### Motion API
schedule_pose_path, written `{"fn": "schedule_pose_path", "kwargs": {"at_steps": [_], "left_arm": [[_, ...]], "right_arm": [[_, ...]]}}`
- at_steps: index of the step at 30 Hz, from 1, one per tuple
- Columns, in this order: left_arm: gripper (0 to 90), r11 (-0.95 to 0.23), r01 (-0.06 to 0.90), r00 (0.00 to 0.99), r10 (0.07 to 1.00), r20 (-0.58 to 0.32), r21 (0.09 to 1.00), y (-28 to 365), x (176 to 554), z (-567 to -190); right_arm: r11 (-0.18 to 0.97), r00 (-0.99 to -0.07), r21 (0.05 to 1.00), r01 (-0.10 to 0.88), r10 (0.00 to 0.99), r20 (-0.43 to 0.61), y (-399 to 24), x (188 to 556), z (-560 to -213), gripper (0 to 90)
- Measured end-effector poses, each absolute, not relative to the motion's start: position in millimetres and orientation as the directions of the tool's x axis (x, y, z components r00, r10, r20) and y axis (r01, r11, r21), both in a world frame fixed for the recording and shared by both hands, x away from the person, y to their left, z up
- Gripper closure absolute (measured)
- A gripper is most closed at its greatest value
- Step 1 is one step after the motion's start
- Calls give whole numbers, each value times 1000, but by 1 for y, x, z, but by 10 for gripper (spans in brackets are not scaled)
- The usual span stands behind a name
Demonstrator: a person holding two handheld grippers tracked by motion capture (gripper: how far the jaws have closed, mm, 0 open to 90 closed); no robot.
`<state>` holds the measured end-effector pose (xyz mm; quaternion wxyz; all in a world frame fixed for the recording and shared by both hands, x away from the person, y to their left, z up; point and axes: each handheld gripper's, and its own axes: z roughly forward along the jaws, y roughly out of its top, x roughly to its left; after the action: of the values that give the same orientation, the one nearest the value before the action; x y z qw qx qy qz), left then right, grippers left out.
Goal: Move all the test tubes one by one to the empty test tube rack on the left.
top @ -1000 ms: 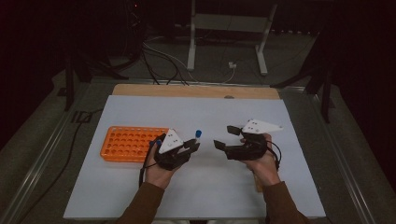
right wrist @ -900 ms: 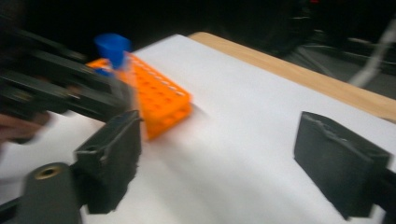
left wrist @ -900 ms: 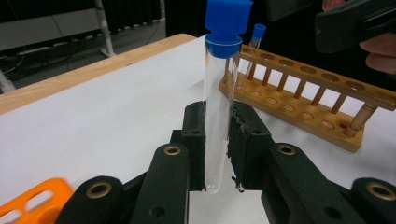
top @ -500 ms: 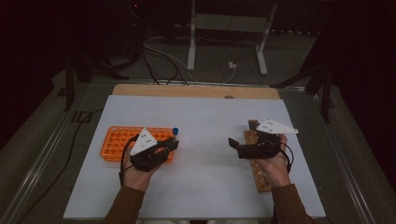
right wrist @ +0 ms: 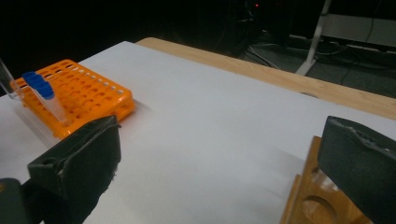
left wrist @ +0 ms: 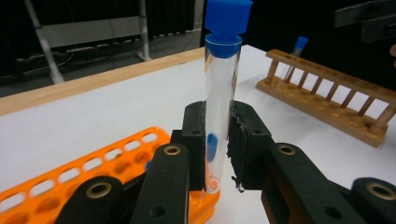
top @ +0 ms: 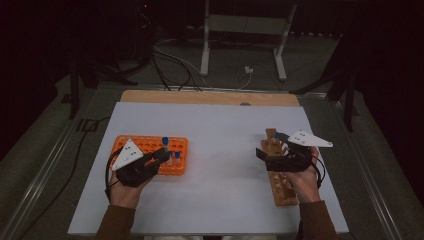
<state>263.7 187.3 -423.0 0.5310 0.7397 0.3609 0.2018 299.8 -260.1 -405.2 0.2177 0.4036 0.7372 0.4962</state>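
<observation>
Two grippers, now well apart; a second ago they sat close together near mid-table. Left gripper (top: 161, 156) has carried leftward and now sits over the near right part of the orange rack (top: 131, 143). Right gripper (top: 261, 155) has drifted rightward and now hangs over the wooden rack (top: 284, 192) at the far right of the table (top: 220, 125). Its jaws have just been opening and now stand spread wide, nothing between them; in the right gripper view the black pads frame bare white tabletop, with a round hole of the wooden rack just below the right-hand pad.

Left gripper pinches the test tube (left wrist: 221, 107) low on its body, pads pressed on both sides. Tube stands upright between the jaws, its top well above them, its rounded bottom just under the pads and over the orange rack's edge.

Tube look: clear glass or plastic, slim, straight-sided, blue cap (left wrist: 226, 21) with a wider collar at the mouth. A blue patch shows through the wall low down; cannot tell whether it lies inside or behind.

Beyond the left gripper's jaws, another blue-capped tube (left wrist: 294, 58) leans in the far end of the wooden rack.
</observation>
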Motion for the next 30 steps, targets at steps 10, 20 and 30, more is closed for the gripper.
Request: {"fn": "schedule_pose_path", "kwargs": {"at_steps": [10, 20, 30], "left_arm": [[779, -176, 331, 595, 801, -60, 927, 209, 265, -435], [779, -185, 372, 565, 823, -63, 910, 211, 277, -457], [779, -236, 414, 554, 831, -38, 879, 207, 284, -473]], "right_arm": [[159, -552, 908, 387, 829, 90, -276, 296, -410, 0], [146, -534, 908, 393, 840, 96, -284, 295, -415, 0], [146, -535, 907, 396, 839, 99, -284, 296, -417, 0]]}}
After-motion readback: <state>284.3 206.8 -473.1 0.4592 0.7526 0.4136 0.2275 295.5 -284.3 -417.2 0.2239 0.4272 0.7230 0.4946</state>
